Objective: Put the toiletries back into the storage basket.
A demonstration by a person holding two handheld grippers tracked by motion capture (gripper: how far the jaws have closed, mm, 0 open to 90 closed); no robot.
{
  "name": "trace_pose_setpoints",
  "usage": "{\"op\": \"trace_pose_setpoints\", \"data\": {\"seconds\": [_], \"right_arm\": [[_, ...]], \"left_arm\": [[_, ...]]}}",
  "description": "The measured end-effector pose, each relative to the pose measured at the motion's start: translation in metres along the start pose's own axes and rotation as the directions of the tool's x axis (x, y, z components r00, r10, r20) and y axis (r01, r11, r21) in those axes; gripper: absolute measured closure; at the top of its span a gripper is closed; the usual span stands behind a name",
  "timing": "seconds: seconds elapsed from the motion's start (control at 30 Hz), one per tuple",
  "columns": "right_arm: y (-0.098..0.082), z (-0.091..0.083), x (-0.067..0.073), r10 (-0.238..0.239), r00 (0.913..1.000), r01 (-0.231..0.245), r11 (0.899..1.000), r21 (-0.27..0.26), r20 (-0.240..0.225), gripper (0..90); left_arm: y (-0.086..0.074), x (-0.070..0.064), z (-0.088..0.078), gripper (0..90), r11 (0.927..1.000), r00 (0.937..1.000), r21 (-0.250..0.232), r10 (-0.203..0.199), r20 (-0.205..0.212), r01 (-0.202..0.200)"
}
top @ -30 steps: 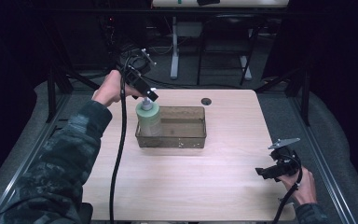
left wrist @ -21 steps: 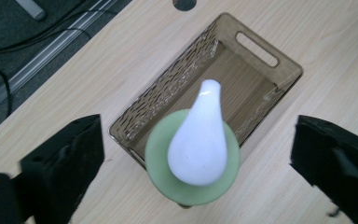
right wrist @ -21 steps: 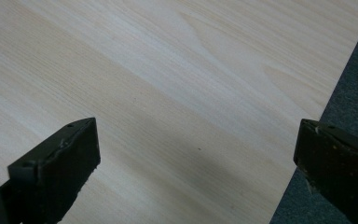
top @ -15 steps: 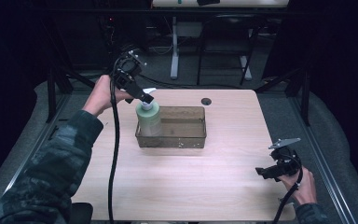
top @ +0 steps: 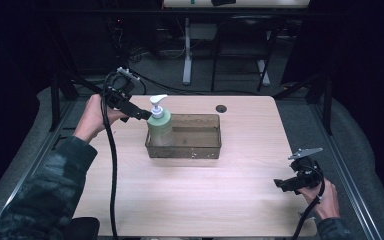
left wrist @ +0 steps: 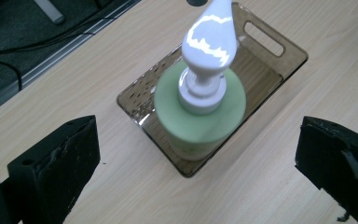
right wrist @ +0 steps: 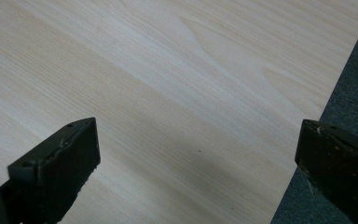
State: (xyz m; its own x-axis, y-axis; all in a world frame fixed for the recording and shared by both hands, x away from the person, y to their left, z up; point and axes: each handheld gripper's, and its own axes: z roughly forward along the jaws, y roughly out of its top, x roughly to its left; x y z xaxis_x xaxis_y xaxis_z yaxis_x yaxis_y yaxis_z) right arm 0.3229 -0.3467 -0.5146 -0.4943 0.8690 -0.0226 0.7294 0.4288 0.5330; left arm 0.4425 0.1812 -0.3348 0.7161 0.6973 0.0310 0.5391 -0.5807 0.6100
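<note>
A pale green soap bottle (top: pixel 159 129) with a white pump head (top: pixel 156 101) stands upright in the left end of a smoky see-through tray (top: pixel 195 150) at the table's middle back. My left gripper (top: pixel 145 116) sits just left of the bottle's neck, open. In the left gripper view the bottle (left wrist: pixel 200 116) and tray (left wrist: pixel 270 60) lie beyond the wide-apart jaws, with nothing held between them. My right gripper (top: pixel 280 184) is open at the front right corner. In the right gripper view its jaws frame bare wood.
The light wooden table (top: pixel 205 200) has a dark round hole (top: pixel 221 108) near its back edge. The table's right edge (right wrist: pixel 307 140) runs close by my right gripper, with grey floor beyond. A black cable (top: pixel 112 165) trails from the left gripper across the table's left side.
The left hand and gripper have drawn back to the left and slightly down from the bottle's top, uncovering the pump head. The bottle stays in the tray. The right gripper has not moved.
</note>
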Motion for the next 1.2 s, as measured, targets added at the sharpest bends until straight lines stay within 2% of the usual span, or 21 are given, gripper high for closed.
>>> {"op": "trace_pose_setpoints", "data": {"seconds": [0.2, 0.6, 0.97, 1.2], "right_arm": [[0.0, 0.0, 0.0, 0.001, 1.0, -0.001, 1.0, 0.002, 0.001, 0.0], [0.0, 0.001, 0.001, -0.005, 1.0, 0.005, 1.0, 0.008, 0.004, 0.0], [0.0, 0.002, 0.002, -0.009, 0.9999, 0.009, 1.0, 0.01, 0.007, 0.0], [0.0, 0.002, 0.002, -0.011, 0.9999, 0.011, 1.0, 0.01, 0.009, 0.0]], "left_arm": [[-0.02, -0.005, -0.001, 0.0, 0.9999, 0.9998, -0.004, -0.013, 0.016, 0.013], [-0.065, -0.009, 0.007, 0.0, 0.9984, 0.9983, 0.005, -0.057, 0.012, 0.057], [-0.112, -0.012, 0.036, 0.0, 0.9927, 0.9933, 0.049, -0.112, 0.03, 0.11], [-0.138, -0.013, 0.056, 0.0, 0.9879, 0.9899, 0.067, -0.141, 0.014, 0.14]]}}
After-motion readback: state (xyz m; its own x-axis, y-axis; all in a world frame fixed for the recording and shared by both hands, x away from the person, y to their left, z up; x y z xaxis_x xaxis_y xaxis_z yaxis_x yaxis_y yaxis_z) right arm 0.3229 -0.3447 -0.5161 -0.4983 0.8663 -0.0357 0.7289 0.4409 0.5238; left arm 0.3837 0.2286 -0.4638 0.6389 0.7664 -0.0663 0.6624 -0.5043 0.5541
